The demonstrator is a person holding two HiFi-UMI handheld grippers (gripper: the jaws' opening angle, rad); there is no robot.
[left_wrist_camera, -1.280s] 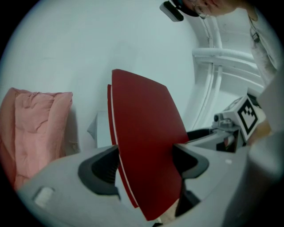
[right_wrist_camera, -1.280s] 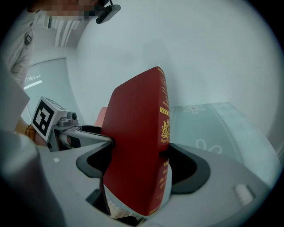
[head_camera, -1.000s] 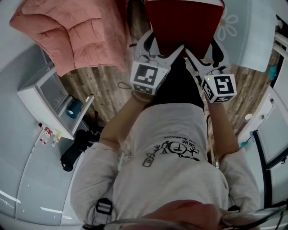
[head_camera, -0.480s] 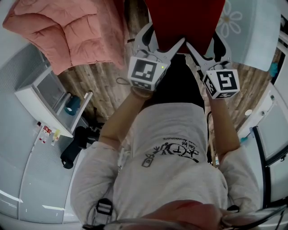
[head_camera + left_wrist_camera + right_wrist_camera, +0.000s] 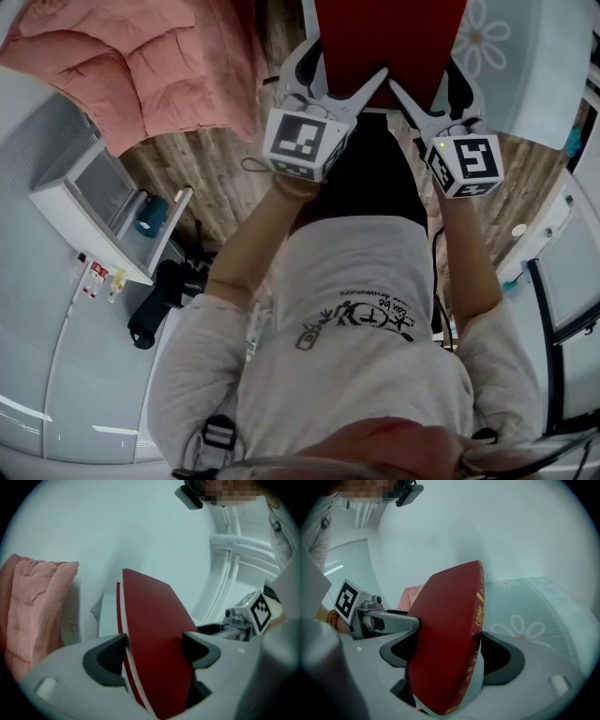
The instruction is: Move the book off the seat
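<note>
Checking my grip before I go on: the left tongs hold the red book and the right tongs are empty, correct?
Not quite. The right tongs are not empty: they are clamped on the red book too, with its gold-lettered spine against one pad, as the right gripper view shows. The left tongs do hold the book.

Book (image 5: 389, 37) a little lower.

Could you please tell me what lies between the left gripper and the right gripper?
The red book. The left gripper and right gripper each clamp it, seen in both gripper views; the head view shows it spanning them.
</note>
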